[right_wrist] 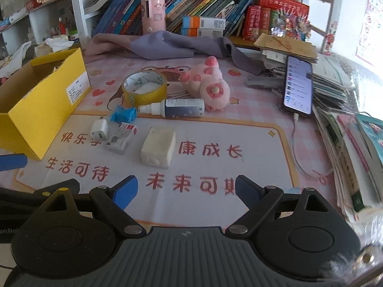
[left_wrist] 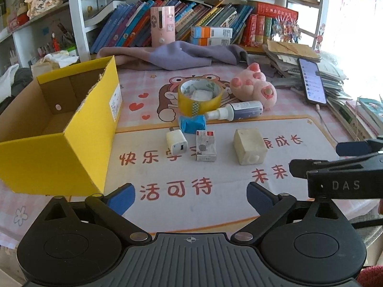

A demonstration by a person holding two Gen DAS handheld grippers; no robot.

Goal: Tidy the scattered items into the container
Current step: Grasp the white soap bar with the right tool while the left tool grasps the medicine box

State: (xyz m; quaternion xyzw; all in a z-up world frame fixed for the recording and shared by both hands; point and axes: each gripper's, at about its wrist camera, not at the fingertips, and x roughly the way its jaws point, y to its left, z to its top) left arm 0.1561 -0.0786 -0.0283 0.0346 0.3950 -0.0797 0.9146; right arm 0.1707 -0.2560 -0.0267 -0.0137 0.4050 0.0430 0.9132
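Yellow cardboard box (left_wrist: 79, 143), open-topped, torn rim

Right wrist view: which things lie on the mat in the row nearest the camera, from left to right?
White USB charger cube → small grey and red cardboard packet → cream-white rectangular block. To their left stands the open yellow cardboard box.

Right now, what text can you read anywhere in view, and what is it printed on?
"DAS": side of the right claw.
"快乐学", "康成长", "生活可待", "未来可": red print on the desk mat.
Label on the yellow box: too small.
Spray bottle, book spines, phone screen: unreadable.
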